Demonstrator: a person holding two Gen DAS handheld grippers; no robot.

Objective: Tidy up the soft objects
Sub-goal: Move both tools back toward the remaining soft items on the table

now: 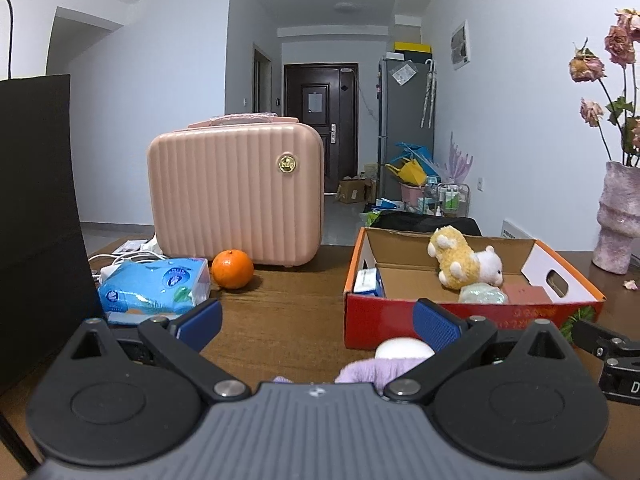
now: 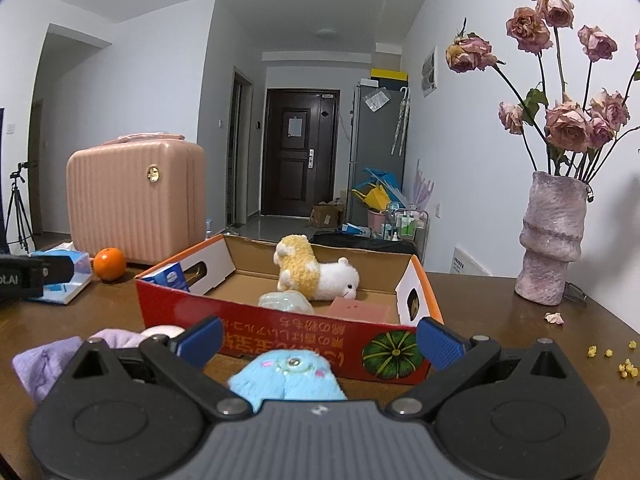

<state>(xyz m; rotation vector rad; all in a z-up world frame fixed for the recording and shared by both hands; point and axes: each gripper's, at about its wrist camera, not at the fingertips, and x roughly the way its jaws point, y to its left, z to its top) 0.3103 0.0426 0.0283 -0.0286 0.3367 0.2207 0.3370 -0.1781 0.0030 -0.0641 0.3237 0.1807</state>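
Note:
A red cardboard box (image 1: 400, 316) (image 2: 280, 328) stands open on the brown table. Inside lie a yellow-and-white plush sheep (image 1: 466, 262) (image 2: 316, 270), a pale green soft lump (image 1: 482, 294) (image 2: 286, 302), a pink block (image 2: 358, 308) and a blue carton (image 1: 368, 282) (image 2: 170, 276). My left gripper (image 1: 318, 324) is open above a purple-and-white soft toy (image 1: 380, 368) (image 2: 52, 356) in front of the box. My right gripper (image 2: 318, 340) is open, with a light blue plush (image 2: 286, 376) between its fingers, not pinched.
A pink ribbed case (image 1: 236, 192) (image 2: 136, 200), an orange (image 1: 233, 269) (image 2: 109, 264) and a blue tissue pack (image 1: 156, 286) lie left of the box. A black board (image 1: 36, 216) stands far left. A vase of dried roses (image 2: 552, 240) stands right.

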